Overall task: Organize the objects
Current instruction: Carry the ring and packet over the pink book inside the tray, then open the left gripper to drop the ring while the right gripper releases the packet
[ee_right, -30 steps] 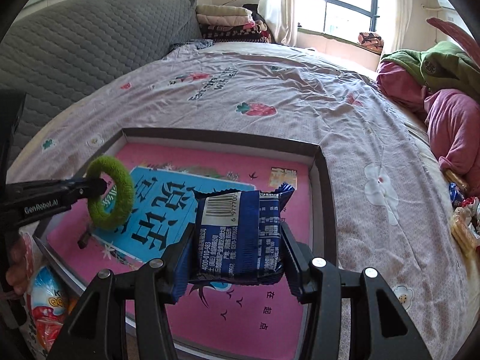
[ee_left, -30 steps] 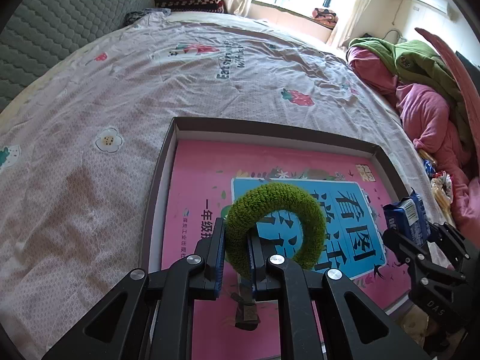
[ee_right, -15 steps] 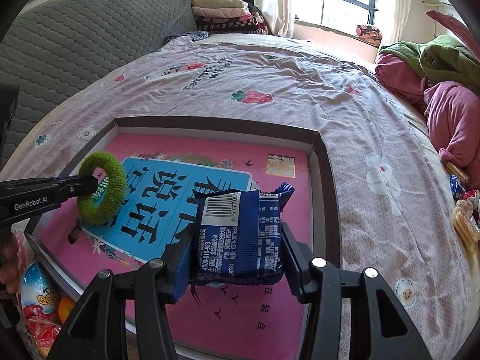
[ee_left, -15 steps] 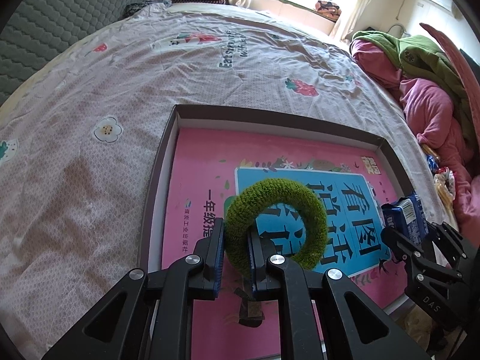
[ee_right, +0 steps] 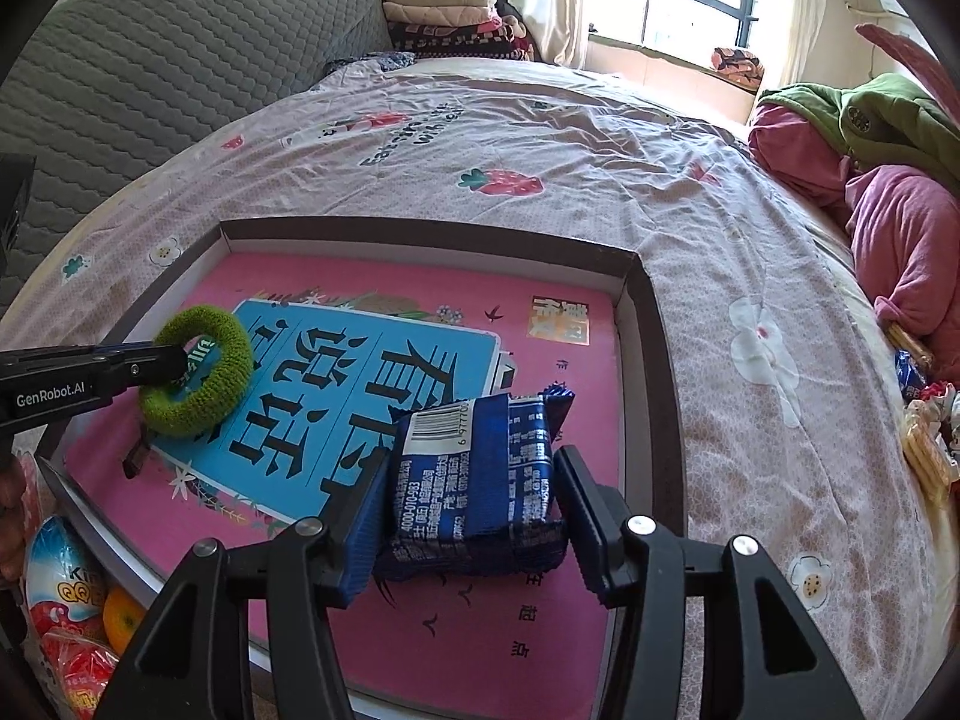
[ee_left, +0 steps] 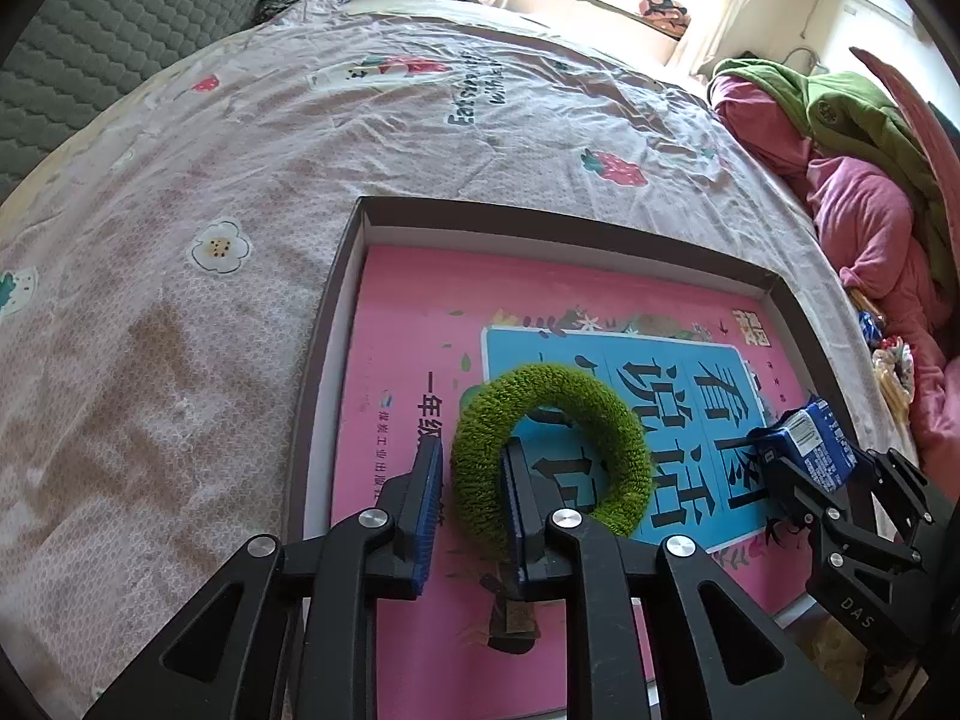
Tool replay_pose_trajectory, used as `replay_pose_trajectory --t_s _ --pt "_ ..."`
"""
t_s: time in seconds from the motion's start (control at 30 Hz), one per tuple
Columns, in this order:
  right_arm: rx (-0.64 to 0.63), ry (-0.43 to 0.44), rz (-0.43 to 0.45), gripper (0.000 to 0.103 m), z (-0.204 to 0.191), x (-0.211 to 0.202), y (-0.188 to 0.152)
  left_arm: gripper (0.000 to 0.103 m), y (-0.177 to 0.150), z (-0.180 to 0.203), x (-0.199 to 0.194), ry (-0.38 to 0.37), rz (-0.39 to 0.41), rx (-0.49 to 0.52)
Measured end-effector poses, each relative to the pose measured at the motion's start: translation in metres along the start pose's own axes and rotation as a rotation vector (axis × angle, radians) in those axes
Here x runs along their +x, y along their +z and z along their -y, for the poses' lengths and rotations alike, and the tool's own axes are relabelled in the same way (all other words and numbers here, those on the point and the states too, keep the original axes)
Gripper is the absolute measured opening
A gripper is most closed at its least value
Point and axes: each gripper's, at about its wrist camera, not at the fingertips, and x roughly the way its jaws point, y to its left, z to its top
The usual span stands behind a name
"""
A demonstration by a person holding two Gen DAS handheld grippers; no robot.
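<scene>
A green fuzzy ring (ee_left: 552,450) hangs on the right finger of my left gripper (ee_left: 474,501), whose jaws now stand apart with a gap beside the ring. It hovers low over a pink and blue book (ee_left: 420,324) lying in a shallow brown-rimmed box (ee_left: 336,300). In the right wrist view the ring (ee_right: 195,378) sits at the left over the book (ee_right: 420,312). My right gripper (ee_right: 474,516) is shut on a dark blue snack packet (ee_right: 474,480) above the box's near right part; the packet also shows in the left wrist view (ee_left: 807,450).
The box (ee_right: 654,348) lies on a bed with a pink flowered sheet (ee_right: 540,138). Snacks and an orange (ee_right: 120,618) sit at the near left. Loose snack packets (ee_right: 924,444) and a pile of pink and green clothes (ee_right: 870,168) lie at the right. A grey headboard (ee_right: 150,48) stands at the left.
Both grippers moved forward and lower over the box. My left gripper's jaws have spread apart, loosening the green ring. The right gripper still holds the packet.
</scene>
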Motion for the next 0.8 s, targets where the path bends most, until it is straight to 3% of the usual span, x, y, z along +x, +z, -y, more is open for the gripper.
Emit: replay_pose_trajectory --t_s 0.7,0.77,0.8 --pt "-0.024 -0.016 0.084 0.056 0.001 -0.022 0.006 0.023 0.002 -0.008 -0.023 -0.017 0.056 -0.035" --pt "-0.024 -0.024 0.107 0.056 0.001 -0.027 0.007 0.025 0.001 -0.007 -0.026 -0.020 0.062 -0.035" --pt "-0.024 -0.025 0.118 0.056 0.002 -0.030 0.008 0.032 0.001 -0.007 -0.028 -0.020 0.069 -0.035"
